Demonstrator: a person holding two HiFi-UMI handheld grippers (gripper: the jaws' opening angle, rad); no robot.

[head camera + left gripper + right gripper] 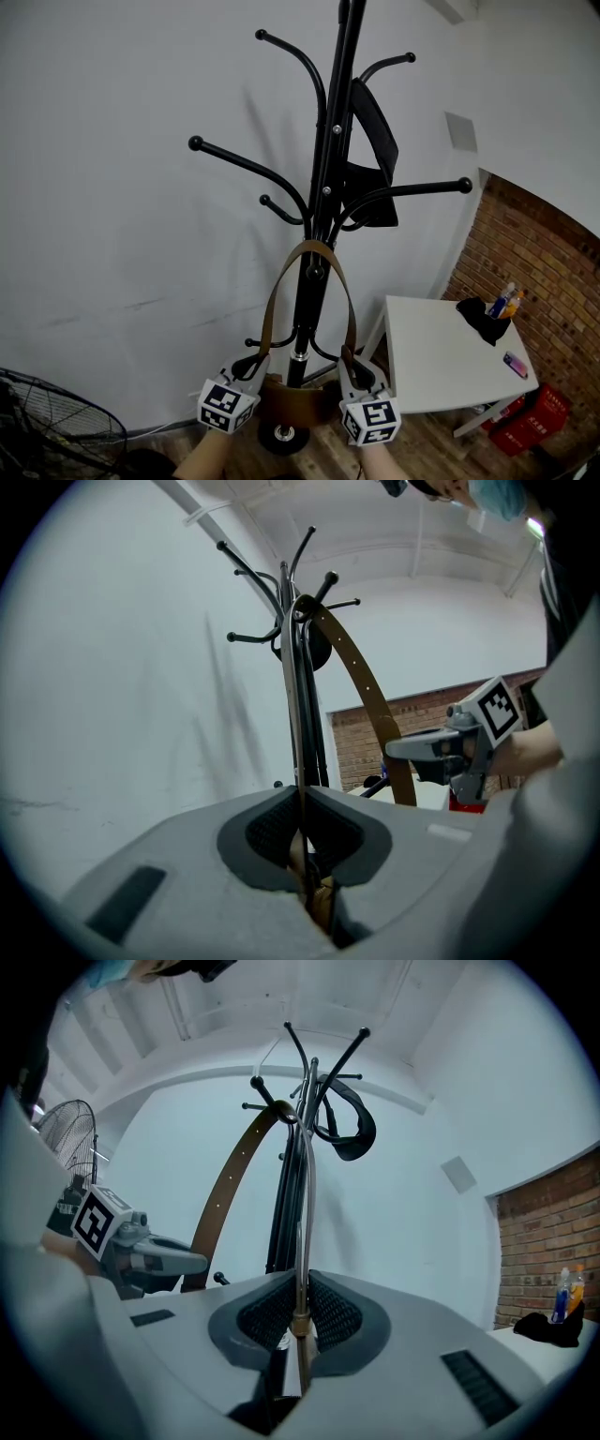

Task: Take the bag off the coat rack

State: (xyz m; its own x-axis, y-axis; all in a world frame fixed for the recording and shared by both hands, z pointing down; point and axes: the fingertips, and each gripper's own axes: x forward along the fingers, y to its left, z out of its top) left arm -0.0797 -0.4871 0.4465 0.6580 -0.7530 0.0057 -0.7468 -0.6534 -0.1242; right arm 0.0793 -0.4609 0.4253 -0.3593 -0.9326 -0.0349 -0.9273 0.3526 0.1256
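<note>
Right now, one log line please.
left gripper shut on strap | right gripper shut on strap | bag hanging from coat rack

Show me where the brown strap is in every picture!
Head view: the brown strap hangs as a tall loop in the lower middle.
Left gripper view: the brown strap arcs from the top centre down to the right.
Right gripper view: the brown strap slants from the top centre down to the left.
Shared landmark: the black coat rack pole, right beside the strap in all three.
</note>
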